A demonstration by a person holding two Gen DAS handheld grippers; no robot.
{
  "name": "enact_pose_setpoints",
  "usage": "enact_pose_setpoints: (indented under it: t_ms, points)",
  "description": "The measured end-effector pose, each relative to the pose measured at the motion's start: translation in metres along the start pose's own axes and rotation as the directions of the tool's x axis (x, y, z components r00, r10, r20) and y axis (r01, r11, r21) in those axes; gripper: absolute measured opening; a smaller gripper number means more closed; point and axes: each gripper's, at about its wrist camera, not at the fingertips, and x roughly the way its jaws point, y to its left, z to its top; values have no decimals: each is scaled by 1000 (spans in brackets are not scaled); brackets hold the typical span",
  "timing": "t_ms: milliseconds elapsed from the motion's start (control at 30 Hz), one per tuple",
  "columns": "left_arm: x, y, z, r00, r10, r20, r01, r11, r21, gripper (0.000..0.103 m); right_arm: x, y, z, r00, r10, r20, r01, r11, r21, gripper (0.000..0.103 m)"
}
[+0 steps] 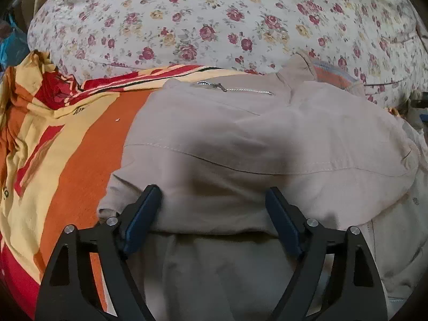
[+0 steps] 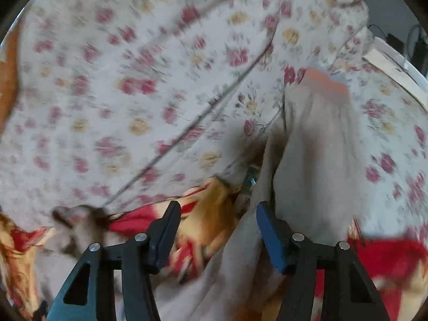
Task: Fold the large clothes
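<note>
A large beige jacket (image 1: 240,144) with a silver zipper (image 1: 235,88) lies partly folded on an orange, red and yellow blanket (image 1: 67,139). My left gripper (image 1: 214,195) is open, its fingers resting over a folded edge of the jacket, gripping nothing. In the blurred right wrist view a beige sleeve (image 2: 315,139) with an orange striped cuff (image 2: 326,80) lies across the bed. My right gripper (image 2: 216,214) is open and empty, just left of the sleeve above the blanket (image 2: 208,208).
A white quilt with red and yellow roses (image 1: 214,21) covers the bed behind the jacket and fills most of the right wrist view (image 2: 133,93). A blue bag (image 1: 10,45) sits at the far left. A pale wooden edge (image 2: 396,72) and dark cables lie far right.
</note>
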Motion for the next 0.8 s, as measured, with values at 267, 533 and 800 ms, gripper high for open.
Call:
enact_pose_setpoints:
  t_ms: [267, 533, 800]
  points:
    - [4, -2, 2, 1000, -6, -1, 6, 1000, 8, 88, 39, -33, 10, 988, -155, 5, 155, 985, 70, 27]
    - [2, 2, 3, 1000, -29, -1, 29, 1000, -8, 88, -13, -68, 3, 982, 178, 70, -188, 966, 177, 2]
    - [-29, 36, 11, 986, -157, 48, 163, 968, -192, 88, -128, -64, -18, 878, 442, 184, -466, 876, 125, 2]
